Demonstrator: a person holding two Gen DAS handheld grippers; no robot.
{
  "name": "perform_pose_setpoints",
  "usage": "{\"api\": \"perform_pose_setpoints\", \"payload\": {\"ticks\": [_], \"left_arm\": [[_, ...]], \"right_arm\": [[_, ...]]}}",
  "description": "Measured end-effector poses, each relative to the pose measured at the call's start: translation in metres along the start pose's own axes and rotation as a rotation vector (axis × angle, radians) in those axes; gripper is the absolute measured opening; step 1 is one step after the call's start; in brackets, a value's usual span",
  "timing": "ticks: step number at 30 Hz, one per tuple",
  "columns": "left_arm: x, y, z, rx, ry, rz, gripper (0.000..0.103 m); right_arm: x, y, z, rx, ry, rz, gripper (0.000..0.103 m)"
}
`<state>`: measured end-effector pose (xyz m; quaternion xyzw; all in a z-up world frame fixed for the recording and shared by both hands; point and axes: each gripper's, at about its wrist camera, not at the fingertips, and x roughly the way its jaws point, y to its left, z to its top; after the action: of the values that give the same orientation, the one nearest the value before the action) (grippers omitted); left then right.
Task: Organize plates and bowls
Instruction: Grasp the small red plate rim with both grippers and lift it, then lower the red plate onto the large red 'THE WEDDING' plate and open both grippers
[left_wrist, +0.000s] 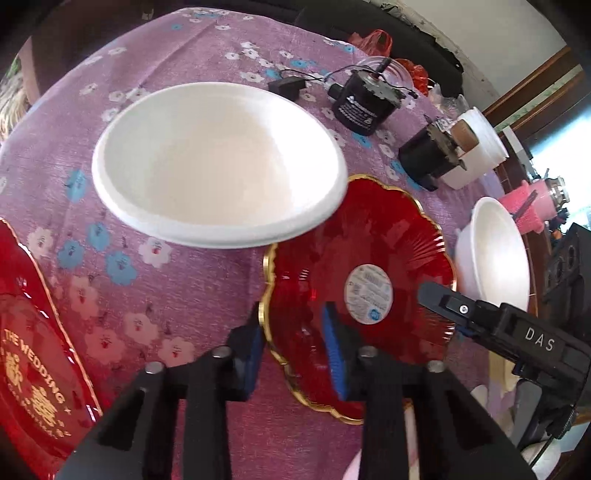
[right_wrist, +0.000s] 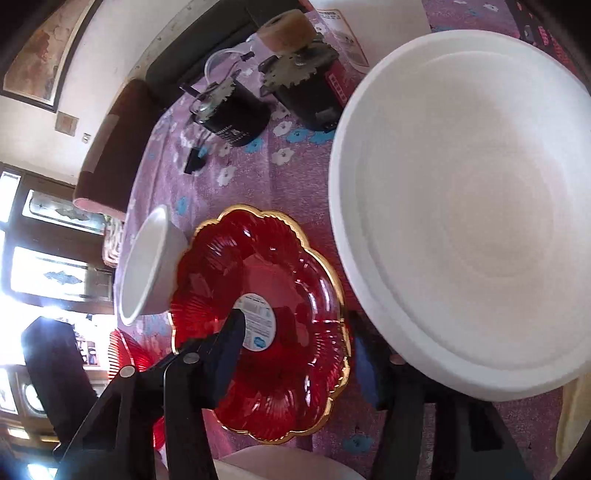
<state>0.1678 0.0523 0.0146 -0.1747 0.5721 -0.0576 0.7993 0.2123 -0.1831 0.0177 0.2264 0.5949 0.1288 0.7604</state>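
Fingers of the left gripper (left_wrist: 295, 354) straddle the near gilded rim of the red scalloped glass plate (left_wrist: 369, 266) in the left wrist view, blue pads spread on either side of the rim, not visibly pinching it. The plate lies on the purple floral cloth covering the surface (left_wrist: 129, 277). A large white foam bowl (left_wrist: 218, 162) hangs beyond it, its rim overlapping the plate's far edge. The right gripper (left_wrist: 443, 299) reaches in from the right over the plate. A smaller white bowl (left_wrist: 495, 254) sits further right.

In the right wrist view, the right gripper's (right_wrist: 306, 354) fingers stand parted; whether the far one holds the large bowl (right_wrist: 469, 206) I cannot tell. The red plate (right_wrist: 266, 317) lies directly below, so the left gripper seems nearer for grasping it.
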Motion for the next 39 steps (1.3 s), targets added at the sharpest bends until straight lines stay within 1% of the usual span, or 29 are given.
{"api": "perform_pose_setpoints", "payload": {"ticks": [1,2,4,8,12,14,15,20,24,28,32,35,39], "left_arm": [[0.0,0.004,0.0,-0.01,-0.002,-0.001,0.017],[-0.001,0.007,0.0,-0.022,-0.007,-0.007,0.017],[-0.006,0.009,-0.001,-0.02,-0.029,-0.008,0.017],[-0.022,0.005,-0.003,-0.002,-0.082,-0.01,0.017],[-0.044,0.003,-0.003,-0.004,-0.146,-0.043,0.017],[-0.054,0.003,-0.004,-0.009,-0.171,-0.06,0.017],[-0.058,0.003,-0.005,-0.012,-0.177,-0.072,0.017],[-0.079,0.002,-0.012,-0.002,-0.234,-0.073,0.017],[-0.102,0.013,-0.025,0.003,-0.276,-0.075,0.017],[-0.132,0.037,-0.045,0.004,-0.332,-0.054,0.017],[-0.157,0.071,-0.066,-0.018,-0.391,-0.028,0.017],[-0.169,0.098,-0.08,-0.04,-0.42,0.004,0.017],[-0.177,0.137,-0.091,-0.081,-0.445,0.046,0.017]], "right_arm": [[-0.002,0.001,-0.001,-0.015,-0.01,-0.017,0.041],[-0.005,0.001,-0.002,-0.027,-0.022,-0.023,0.034],[-0.012,0.002,-0.003,-0.04,-0.051,0.001,0.028],[-0.031,0.014,-0.008,-0.112,-0.132,0.035,0.028],[-0.042,0.015,-0.009,-0.122,-0.18,0.073,0.027],[-0.048,0.015,-0.011,-0.121,-0.194,0.096,0.022],[-0.051,0.015,-0.013,-0.121,-0.201,0.104,0.021],[-0.065,0.027,-0.025,-0.156,-0.233,0.112,0.021],[-0.077,0.041,-0.039,-0.188,-0.248,0.126,0.021],[-0.085,0.068,-0.06,-0.242,-0.249,0.163,0.021],[-0.08,0.104,-0.083,-0.308,-0.235,0.178,0.021],[-0.066,0.128,-0.1,-0.339,-0.203,0.195,0.021],[-0.034,0.159,-0.121,-0.378,-0.153,0.197,0.021]]}}
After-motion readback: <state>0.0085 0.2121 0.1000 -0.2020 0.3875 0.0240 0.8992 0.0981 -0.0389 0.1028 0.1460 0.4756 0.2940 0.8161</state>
